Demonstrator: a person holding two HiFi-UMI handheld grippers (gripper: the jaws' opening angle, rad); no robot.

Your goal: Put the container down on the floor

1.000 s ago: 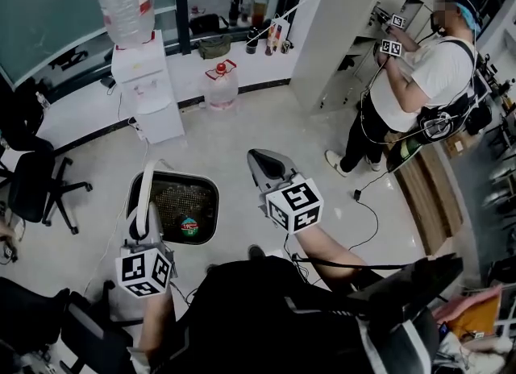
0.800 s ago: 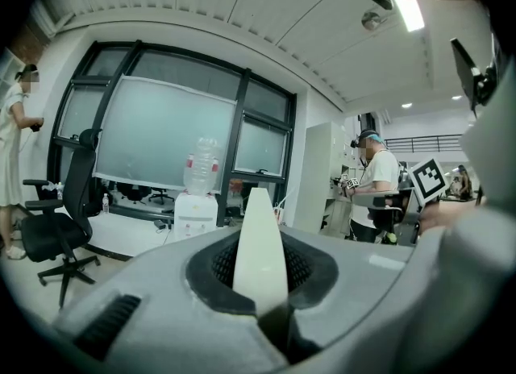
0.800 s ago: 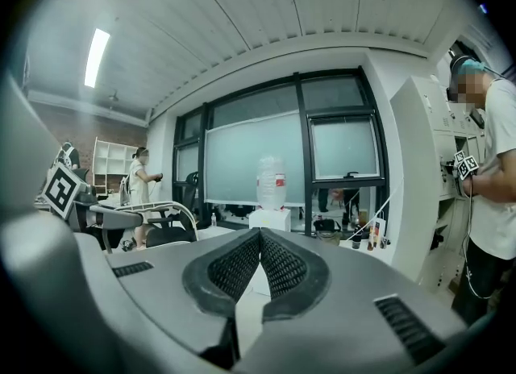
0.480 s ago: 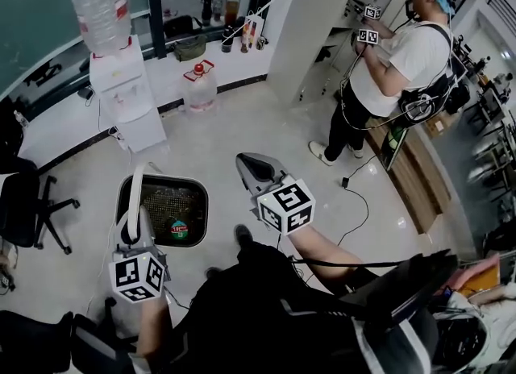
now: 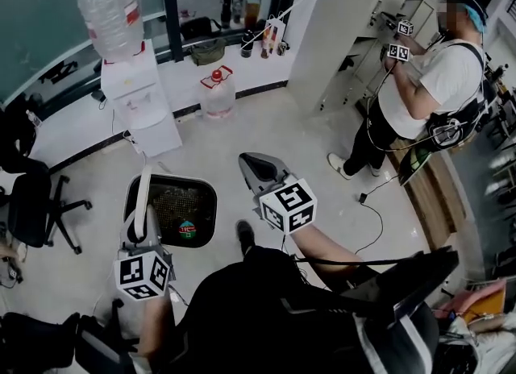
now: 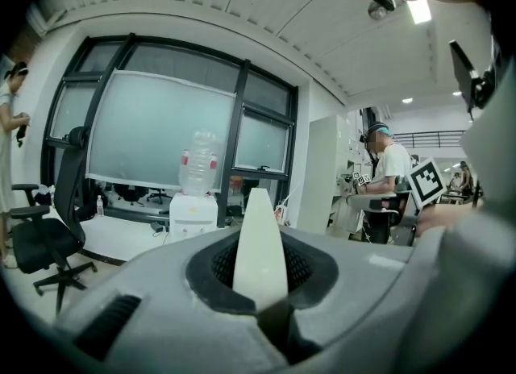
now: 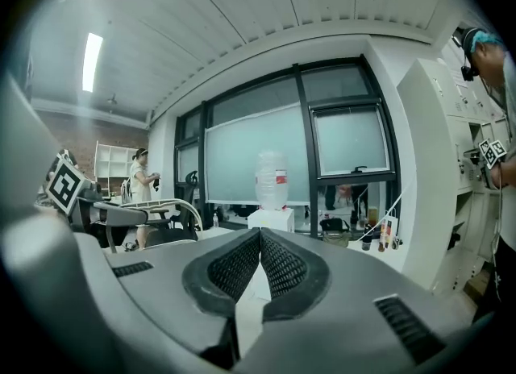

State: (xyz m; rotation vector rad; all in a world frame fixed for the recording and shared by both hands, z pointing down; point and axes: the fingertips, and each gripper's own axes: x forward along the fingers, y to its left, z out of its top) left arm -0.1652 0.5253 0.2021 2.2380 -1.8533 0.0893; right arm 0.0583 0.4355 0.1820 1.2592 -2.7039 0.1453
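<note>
A black mesh container (image 5: 201,203) with a white hoop handle (image 5: 142,191) hangs to the left of the person's legs. A small green and red thing (image 5: 187,226) lies inside it. Whether the container's bottom touches the floor I cannot tell. My left gripper (image 5: 144,223) is shut on the handle; in the left gripper view the white handle (image 6: 258,219) stands upright between the jaws of the left gripper (image 6: 258,266). My right gripper (image 5: 247,159) hovers to the right of the container, shut, with nothing in it. The right gripper view shows the right gripper (image 7: 260,237) with its pads together.
A white water dispenser (image 5: 143,94) with a big bottle stands at the far wall, a spare water bottle (image 5: 218,94) beside it. A black office chair (image 5: 32,199) is at the left. A person (image 5: 419,82) stands at the right by shelves, and a cable (image 5: 372,213) lies on the floor.
The head camera has swung a little, so the whole scene shifts in the picture. The left gripper keeps its hold on the handle, and the right gripper stays shut beside the container.
</note>
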